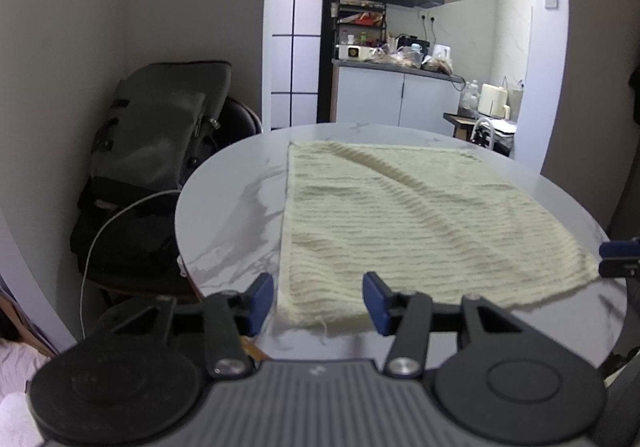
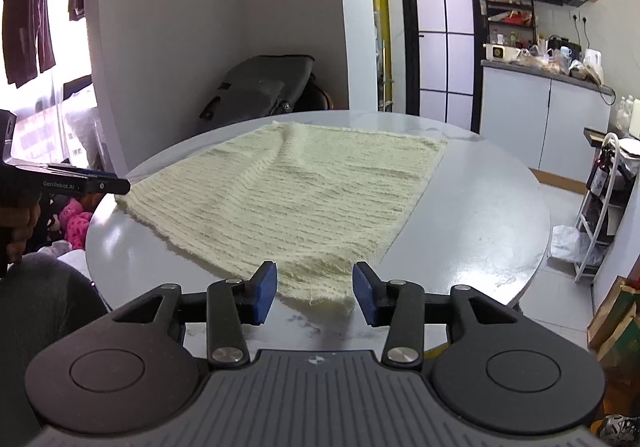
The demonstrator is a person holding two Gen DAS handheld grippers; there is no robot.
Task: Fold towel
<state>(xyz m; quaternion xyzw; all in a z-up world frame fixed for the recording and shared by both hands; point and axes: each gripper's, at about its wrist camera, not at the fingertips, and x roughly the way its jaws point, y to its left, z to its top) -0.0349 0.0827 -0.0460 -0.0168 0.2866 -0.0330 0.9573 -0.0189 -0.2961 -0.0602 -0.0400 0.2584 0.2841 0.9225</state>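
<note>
Both pairs of jaws stand spread wide with nothing between them: the left gripper (image 1: 318, 303) frames the towel's near left corner, and the right gripper (image 2: 314, 293) frames its near right corner, each with blue pads (image 2: 264, 293) on black linkage arms.

Between them lies the cream ribbed cotton towel (image 1: 404, 223), spread in a single layer across the round white marble-patterned table (image 1: 232, 231). Its weave runs in fine horizontal ridges, a soft diagonal crease crosses the far half, and loose threads hang from the frayed near edge. The near corners sit close to the table's near rim.

To the left, a dark grey fabric backpack (image 1: 160, 135) leans on a chair against the wall, with a thin white cable (image 1: 104, 231) looping beside it.

Only the right wrist view shows dark clothes (image 2: 28, 7) hanging at a bright window far left, pink plush toys (image 2: 76, 223) below the table edge, and a white wire rack (image 2: 600, 207) on the right. The left wrist view alone shows a cream appliance (image 1: 494, 99) past the kitchen counter (image 1: 400, 69).
</note>
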